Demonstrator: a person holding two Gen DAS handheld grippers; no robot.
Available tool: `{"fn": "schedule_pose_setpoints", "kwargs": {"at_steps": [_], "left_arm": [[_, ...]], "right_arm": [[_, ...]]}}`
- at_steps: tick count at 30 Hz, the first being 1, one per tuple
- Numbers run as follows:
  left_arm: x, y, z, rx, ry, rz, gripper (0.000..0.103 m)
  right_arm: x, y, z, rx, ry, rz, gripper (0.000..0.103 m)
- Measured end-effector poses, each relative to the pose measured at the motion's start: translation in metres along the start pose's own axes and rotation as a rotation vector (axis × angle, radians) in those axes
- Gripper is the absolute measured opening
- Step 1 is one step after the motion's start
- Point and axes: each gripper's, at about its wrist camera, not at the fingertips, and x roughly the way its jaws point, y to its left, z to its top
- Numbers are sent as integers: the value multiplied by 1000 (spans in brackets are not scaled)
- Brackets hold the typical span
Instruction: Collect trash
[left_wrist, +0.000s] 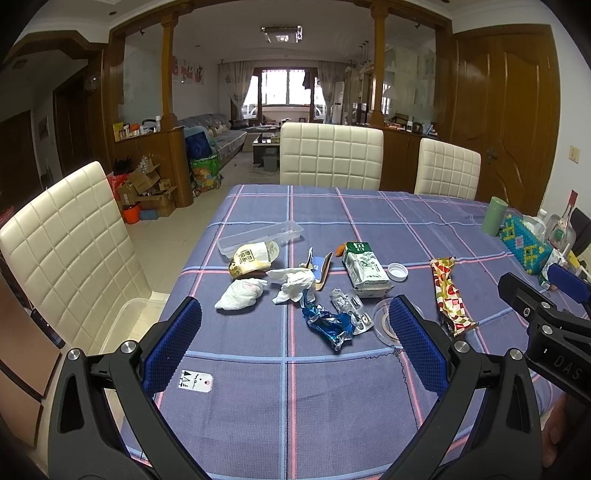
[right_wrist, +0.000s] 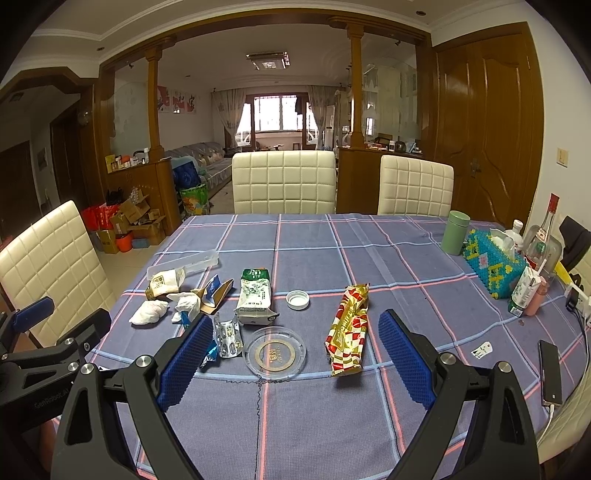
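Trash lies on the blue checked tablecloth (left_wrist: 332, 406): a crumpled blue foil wrapper (left_wrist: 328, 325), white tissues (left_wrist: 242, 293), a yellow-white packet (left_wrist: 251, 258), a green-white pack (left_wrist: 365, 269), a white cap (left_wrist: 398, 272), a silver blister (left_wrist: 347, 304) and a red-gold wrapper (left_wrist: 450, 295). My left gripper (left_wrist: 295, 343) is open and empty, above the table just short of the blue wrapper. My right gripper (right_wrist: 295, 354) is open and empty, with a clear glass ashtray (right_wrist: 275, 354) and the red-gold wrapper (right_wrist: 349, 332) between its fingers' span.
A clear plastic tray (left_wrist: 258, 236) lies at the back of the trash. A green canister (right_wrist: 455, 232), beaded tissue box (right_wrist: 493, 264), bottles and a carton (right_wrist: 524, 291) stand at the right edge. A phone (right_wrist: 550, 371) lies there. White chairs (right_wrist: 284, 181) surround the table.
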Motion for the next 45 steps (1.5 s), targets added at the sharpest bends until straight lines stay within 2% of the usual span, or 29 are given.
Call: {"fn": "schedule_pose_setpoints", "kwargs": {"at_steps": [38,45], "left_arm": [[9,1,3,4,26,23,100],[23,-3,2,6,49,28,100]], "right_arm": [[10,4,-1,-11,17,8,89],[24,0,-4,3,51,12,89]]}}
